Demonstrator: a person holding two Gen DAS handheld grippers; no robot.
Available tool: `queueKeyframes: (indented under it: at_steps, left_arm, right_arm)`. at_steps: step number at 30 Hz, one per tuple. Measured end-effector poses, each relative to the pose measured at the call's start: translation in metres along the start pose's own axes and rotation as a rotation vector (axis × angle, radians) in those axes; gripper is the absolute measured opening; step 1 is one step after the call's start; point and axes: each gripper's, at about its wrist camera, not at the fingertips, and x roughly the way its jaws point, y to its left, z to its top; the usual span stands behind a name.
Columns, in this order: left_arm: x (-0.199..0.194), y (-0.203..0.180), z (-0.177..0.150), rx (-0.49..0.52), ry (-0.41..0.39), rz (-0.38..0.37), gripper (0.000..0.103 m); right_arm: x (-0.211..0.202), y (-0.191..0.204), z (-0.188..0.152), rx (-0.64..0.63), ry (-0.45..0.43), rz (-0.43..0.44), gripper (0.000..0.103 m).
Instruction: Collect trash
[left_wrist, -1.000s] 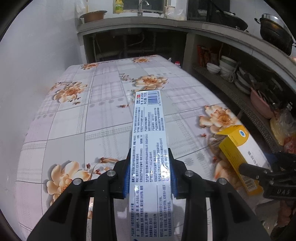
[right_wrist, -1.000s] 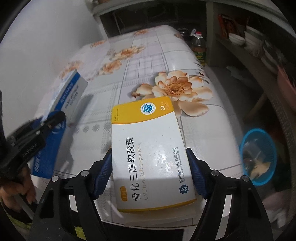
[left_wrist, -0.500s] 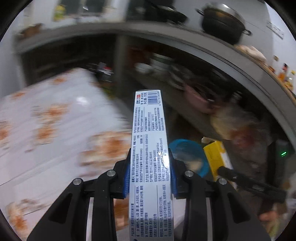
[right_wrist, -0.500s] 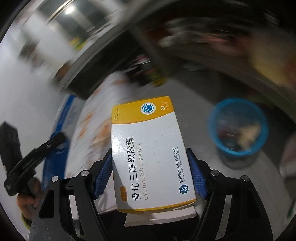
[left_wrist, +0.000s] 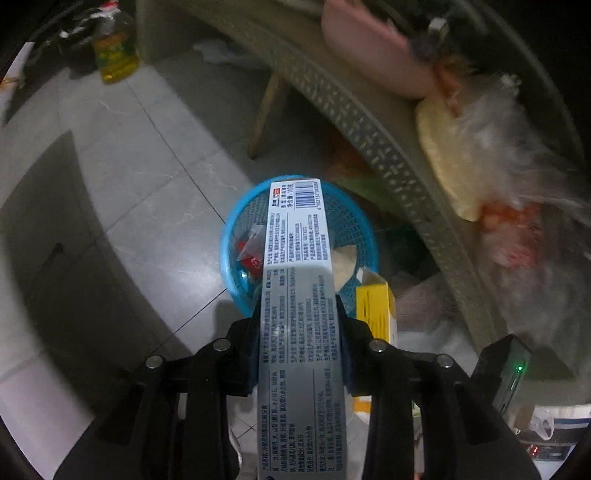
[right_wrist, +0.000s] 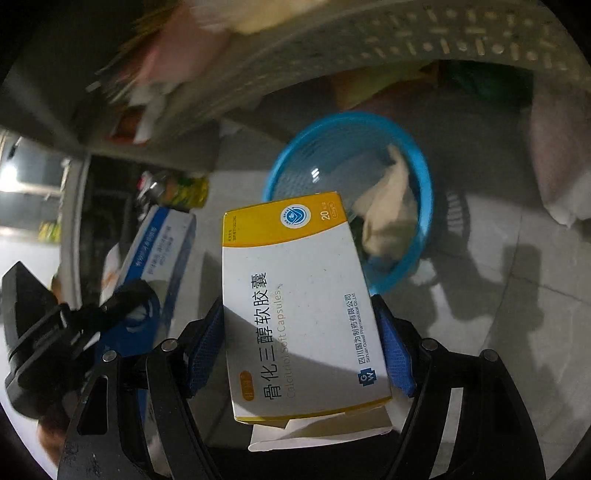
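While two grippers hang over one blue basket (left_wrist: 227, 254) on the floor, the left gripper (left_wrist: 299, 325) clamps one long toothpaste box (left_wrist: 301, 295) and the right gripper (right_wrist: 299, 343) clamps one yellow-and-white capsule box (right_wrist: 295, 295).

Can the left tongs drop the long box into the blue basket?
Probably yes. The left tongs hold the long box right above the blue basket, with nothing between them.

Oil btl (left_wrist: 115, 50) on tiled floor (left_wrist: 147, 155); perforated shelf (left_wrist: 369, 122) w/ pink basin (left_wrist: 373, 48).
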Motion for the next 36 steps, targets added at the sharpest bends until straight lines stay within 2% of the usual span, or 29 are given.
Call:
queueKeyframes:
  at_steps: [2, 3, 4, 5, 6, 9, 14, 17, 20, 23, 25, 26, 28, 29, 33, 36]
  left_arm:
    - [0.02, -0.004, 0.017, -0.005, -0.002, -0.002, 0.032]
    - [0.033, -0.007, 0.029, -0.004, -0.005, -0.013, 0.036]
    - [0.041, -0.007, 0.036, -0.008, 0.001, -0.015, 0.051]
    - [0.049, -0.004, 0.041, -0.022, 0.005, -0.008, 0.058]
    - [0.057, 0.0, 0.046, -0.049, 0.004, 0.002, 0.06]
    - [0.063, 0.014, 0.048, -0.106, 0.029, -0.019, 0.06]
    - [0.051, 0.023, 0.049, -0.12, 0.017, -0.056, 0.06]
    - [0.029, 0.022, 0.043, -0.128, -0.008, -0.09, 0.06]
    - [-0.011, 0.014, 0.028, -0.08, -0.058, -0.133, 0.06]
    - [-0.073, 0.003, -0.001, 0.01, -0.161, -0.16, 0.063]
    - [-0.116, -0.001, -0.032, 0.075, -0.224, -0.161, 0.076]
    - [-0.135, -0.002, -0.048, 0.103, -0.253, -0.145, 0.078]
    - [-0.171, 0.0, -0.088, 0.15, -0.327, -0.1, 0.091]
    - [-0.185, 0.002, -0.105, 0.159, -0.356, -0.08, 0.096]
    - [-0.238, 0.021, -0.188, 0.113, -0.493, 0.015, 0.098]
    - [-0.251, 0.035, -0.23, 0.047, -0.537, 0.134, 0.098]
  right_arm:
    - [0.018, -0.007, 0.015, 0.043, -0.042, -0.005, 0.074]
    - [0.022, -0.013, 0.021, 0.059, -0.054, -0.014, 0.077]
    - [0.029, -0.017, 0.027, 0.075, -0.064, -0.026, 0.082]
    - [0.041, -0.024, 0.03, 0.089, -0.067, -0.041, 0.084]
    - [0.047, -0.027, 0.03, 0.105, -0.058, -0.056, 0.085]
    - [0.06, -0.042, 0.025, 0.15, -0.029, -0.065, 0.085]
    - [0.044, -0.042, 0.012, 0.12, -0.063, -0.061, 0.085]
    - [0.032, -0.036, 0.014, 0.095, -0.1, -0.067, 0.085]
    - [-0.004, -0.02, -0.006, 0.013, -0.149, -0.05, 0.085]
    - [-0.039, 0.011, -0.033, -0.144, -0.171, -0.04, 0.085]
    - [-0.067, 0.036, -0.061, -0.29, -0.193, -0.038, 0.087]
    - [-0.081, 0.048, -0.076, -0.36, -0.206, -0.047, 0.089]
    - [-0.112, 0.076, -0.112, -0.524, -0.251, -0.075, 0.095]
    - [-0.126, 0.087, -0.128, -0.588, -0.27, -0.09, 0.095]
    - [-0.176, 0.123, -0.196, -0.822, -0.38, -0.174, 0.095]
    - [-0.195, 0.135, -0.231, -0.94, -0.451, -0.226, 0.095]
